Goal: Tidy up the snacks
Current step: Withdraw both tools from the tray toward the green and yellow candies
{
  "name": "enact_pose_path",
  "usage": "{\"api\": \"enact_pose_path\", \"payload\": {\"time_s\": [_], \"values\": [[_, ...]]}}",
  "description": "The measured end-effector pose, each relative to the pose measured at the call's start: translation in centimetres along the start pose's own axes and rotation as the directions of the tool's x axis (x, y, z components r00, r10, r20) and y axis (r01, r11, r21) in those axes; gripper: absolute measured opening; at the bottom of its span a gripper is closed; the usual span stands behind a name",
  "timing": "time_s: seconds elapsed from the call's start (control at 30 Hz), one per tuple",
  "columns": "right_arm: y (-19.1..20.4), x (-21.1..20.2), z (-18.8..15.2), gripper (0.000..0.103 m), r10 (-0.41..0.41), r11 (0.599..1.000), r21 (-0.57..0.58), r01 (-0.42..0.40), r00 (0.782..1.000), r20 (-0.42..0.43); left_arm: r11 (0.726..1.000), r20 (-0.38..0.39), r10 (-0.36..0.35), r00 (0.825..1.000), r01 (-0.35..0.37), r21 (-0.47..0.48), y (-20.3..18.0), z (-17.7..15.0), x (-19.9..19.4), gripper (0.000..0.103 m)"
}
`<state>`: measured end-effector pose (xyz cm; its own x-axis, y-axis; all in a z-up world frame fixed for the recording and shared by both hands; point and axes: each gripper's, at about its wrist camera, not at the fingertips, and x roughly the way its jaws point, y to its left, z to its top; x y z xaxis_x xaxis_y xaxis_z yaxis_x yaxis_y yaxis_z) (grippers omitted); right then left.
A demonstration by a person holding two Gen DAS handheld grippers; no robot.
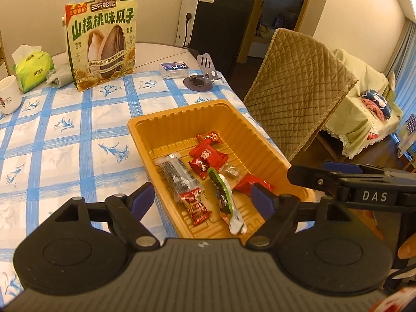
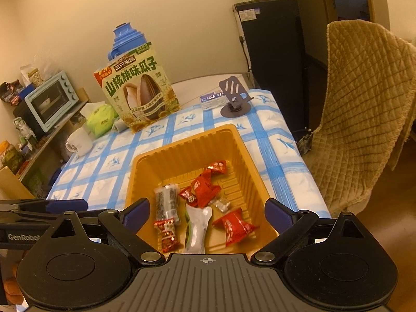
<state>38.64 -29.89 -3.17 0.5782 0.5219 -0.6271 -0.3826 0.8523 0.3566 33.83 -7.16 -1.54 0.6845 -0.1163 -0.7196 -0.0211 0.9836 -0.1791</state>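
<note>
An orange plastic tray (image 1: 182, 115) (image 2: 187, 145) sits on the blue-checked tablecloth near the table's right edge. It holds several wrapped snacks: red candy packets (image 1: 208, 154) (image 2: 235, 225), a clear packet of dark seeds (image 1: 175, 173) (image 2: 166, 204), and a green and white packet (image 1: 225, 200) (image 2: 197, 230). My left gripper (image 1: 205, 199) is open and empty above the tray's near end. My right gripper (image 2: 206, 214) is open and empty over the tray's near end. Its finger shows at the right of the left wrist view (image 1: 338, 179).
A large sunflower seed bag (image 1: 101, 41) (image 2: 140, 88) stands at the back, a blue jug behind it. A tissue pack (image 1: 31, 69), a white mug (image 1: 9, 95), a phone stand (image 1: 201, 74) and a small box (image 1: 175, 70) sit on the table. A padded chair (image 2: 364, 109) stands right.
</note>
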Motion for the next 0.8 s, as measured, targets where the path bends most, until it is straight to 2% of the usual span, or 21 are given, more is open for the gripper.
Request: {"api": "enact_pose_path", "payload": {"time_s": [0.5,0.8], "values": [[4.8,-5.5,-5.2,0.095,-0.047,0.999,-0.005,0.047,0.999,-0.024,1.0,0.022,-0.016,1.0,0.016,-0.015,2.9,-5.7,-8.5,0.081],[9.3,-7.6,-9.8,0.095,-0.059,0.998,-0.003,0.059,0.996,-0.068,1.0,-0.008,-0.018,1.0,0.018,-0.011,5.9,-10.1,-13.2,0.081]]}}
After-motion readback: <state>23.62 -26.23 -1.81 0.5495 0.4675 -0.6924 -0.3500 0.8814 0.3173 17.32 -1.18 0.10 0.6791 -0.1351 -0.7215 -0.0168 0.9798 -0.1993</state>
